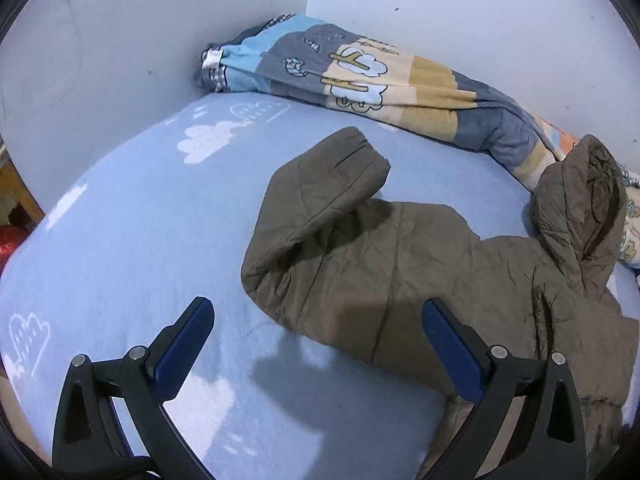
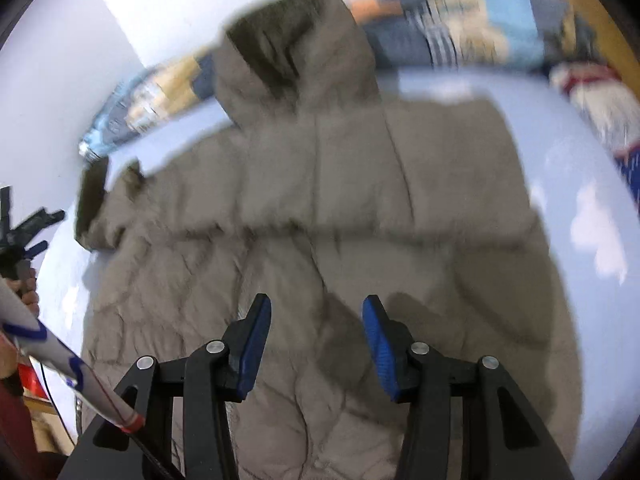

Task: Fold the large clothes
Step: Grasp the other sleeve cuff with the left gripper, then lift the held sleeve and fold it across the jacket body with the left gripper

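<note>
An olive-brown padded hooded jacket [image 1: 400,272] lies flat on the light blue bed sheet [image 1: 140,220]. One sleeve [image 1: 320,196] is folded in over the body, and the hood [image 1: 580,200] rests against the quilt. My left gripper [image 1: 316,324] hovers open and wide above the jacket's near edge, with nothing between its pads. In the blurred right wrist view the jacket [image 2: 360,184] fills the frame. My right gripper [image 2: 316,316] stands open over its lower part, with the fabric under the fingers, not pinched. The left gripper [image 2: 24,232] shows at the left edge, in a hand.
A rolled patterned quilt [image 1: 360,68] lies along the white wall [image 1: 120,40] at the back of the bed. A red-and-white bundle [image 2: 592,100] sits at the far right corner. Bare sheet stretches left of the jacket. A white sleeve with blue marks [image 2: 52,348] crosses the lower left.
</note>
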The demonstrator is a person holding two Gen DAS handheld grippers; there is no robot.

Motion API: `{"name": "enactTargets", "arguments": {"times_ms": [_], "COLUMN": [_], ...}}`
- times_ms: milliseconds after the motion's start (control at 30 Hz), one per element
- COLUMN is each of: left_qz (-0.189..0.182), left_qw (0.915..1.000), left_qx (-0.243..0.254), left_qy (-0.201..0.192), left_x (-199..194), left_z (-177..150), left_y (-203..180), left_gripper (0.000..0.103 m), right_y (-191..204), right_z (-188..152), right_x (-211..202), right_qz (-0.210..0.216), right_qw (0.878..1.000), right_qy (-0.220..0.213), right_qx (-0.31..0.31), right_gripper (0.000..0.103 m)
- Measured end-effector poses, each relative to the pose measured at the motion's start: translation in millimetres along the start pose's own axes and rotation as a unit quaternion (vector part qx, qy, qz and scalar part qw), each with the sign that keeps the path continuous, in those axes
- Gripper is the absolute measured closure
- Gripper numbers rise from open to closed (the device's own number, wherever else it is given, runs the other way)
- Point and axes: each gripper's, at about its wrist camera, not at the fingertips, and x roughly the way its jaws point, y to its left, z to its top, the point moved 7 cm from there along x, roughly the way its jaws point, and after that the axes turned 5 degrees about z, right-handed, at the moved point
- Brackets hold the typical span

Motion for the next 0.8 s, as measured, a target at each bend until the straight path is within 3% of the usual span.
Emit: {"name": "enactTargets", "arguments": {"times_ms": [233,433,500,567,633,667,700,800], "left_qz": [0.044,0.100,0.109,0.114,0.123,0.122,0.108,0.090], "left_qw": [0.9956,0.9801,0.9775,0.9766,0.9780,0.9801,0.9853,0.9896], "left_qx": [0.077,0.164,0.171,0.170,0.158,0.149,0.129,0.106], "left_qy": [-0.029,-0.050,-0.058,-0.067,-0.058,-0.047,-0.029,-0.037], "left_x": [27,68,77,81,89,93,98,93], "left_z": [17,29,35,42,50,52,55,56], "left_y": [-16,-33,-36,-36,-31,-28,-23,-16], "left_gripper": [0.000,0.000,0.000,0.009,0.043,0.073,0.079,0.082], "right_y": [16,-4,-8,-8,-7,-6,-5,-6], "right_z": [-4,-6,-7,-7,-8,-8,-8,-8], "right_x": [3,1,4,6,8,9,9,10], "right_qz": [0.021,0.009,0.010,0.014,0.014,0.014,0.013,0.015], "right_qw": [1.000,1.000,1.000,0.999,0.999,1.000,1.000,0.999], "right_qy": [0.009,0.012,0.016,0.020,0.022,0.023,0.023,0.024], "right_qx": [-0.015,0.008,0.017,0.021,0.018,0.016,0.014,0.019], "right_gripper": [0.051,0.051,0.051,0.051,0.051,0.051,0.051,0.051]}}
